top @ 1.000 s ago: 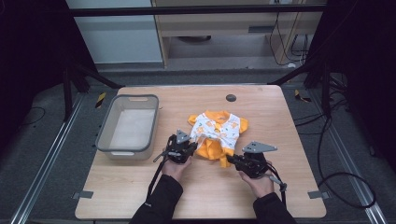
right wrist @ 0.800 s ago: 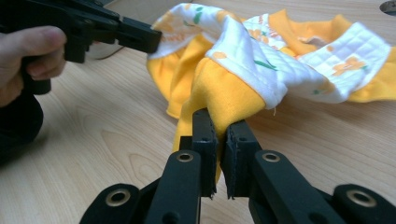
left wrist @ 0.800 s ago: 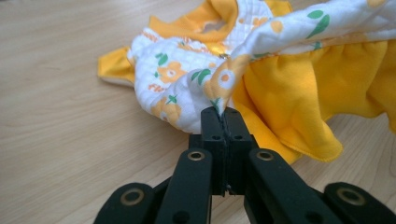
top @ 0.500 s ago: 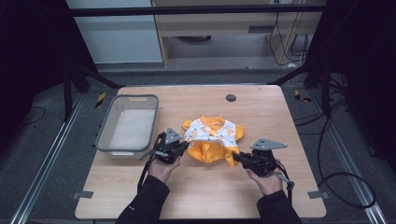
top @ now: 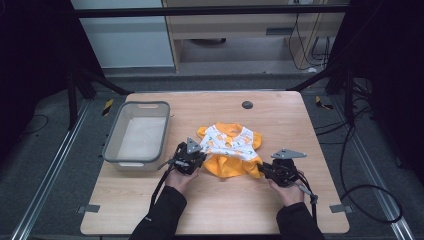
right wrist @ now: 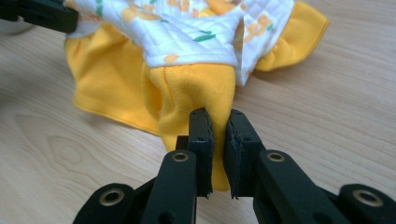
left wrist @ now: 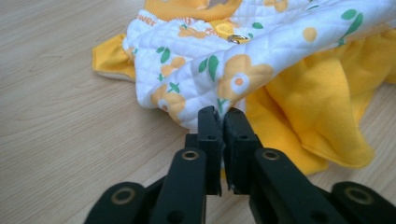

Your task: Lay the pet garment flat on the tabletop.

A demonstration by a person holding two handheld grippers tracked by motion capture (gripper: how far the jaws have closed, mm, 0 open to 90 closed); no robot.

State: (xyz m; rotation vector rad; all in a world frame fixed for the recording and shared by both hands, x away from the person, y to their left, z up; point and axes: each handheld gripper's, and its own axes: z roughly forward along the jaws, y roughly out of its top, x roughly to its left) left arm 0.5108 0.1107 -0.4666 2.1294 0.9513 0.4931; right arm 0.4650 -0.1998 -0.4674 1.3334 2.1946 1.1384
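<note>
High view: a small child's garment (top: 229, 152), with a white quilted top printed in orange flowers and a yellow fleece skirt, lies near the middle of the wooden tabletop (top: 300, 125), a little toward the person's side. The left claw (top: 196, 155) sits at the garment's left edge and the right claw (top: 263, 170) at its lower right corner, each held in a hand with a dark sleeve behind it.

In the left gripper view the jaws are pinched nearly together on a fold of the white quilted fabric, which lifts slightly off the wood there; the yellow skirt spreads out just behind and to the right. In the right gripper view the jaws are clamped on a bunched corner of the yellow fleece hem, with the quilted top draped over it beyond.

A grey plastic tub (top: 112, 142) stands on the left part of the tabletop, just beside the left claw but apart from the garment. A dark round cable hole (top: 247, 104) sits near the far edge, well clear of everything. Cables (top: 350, 150) trail over the floor to the right of the tabletop.
</note>
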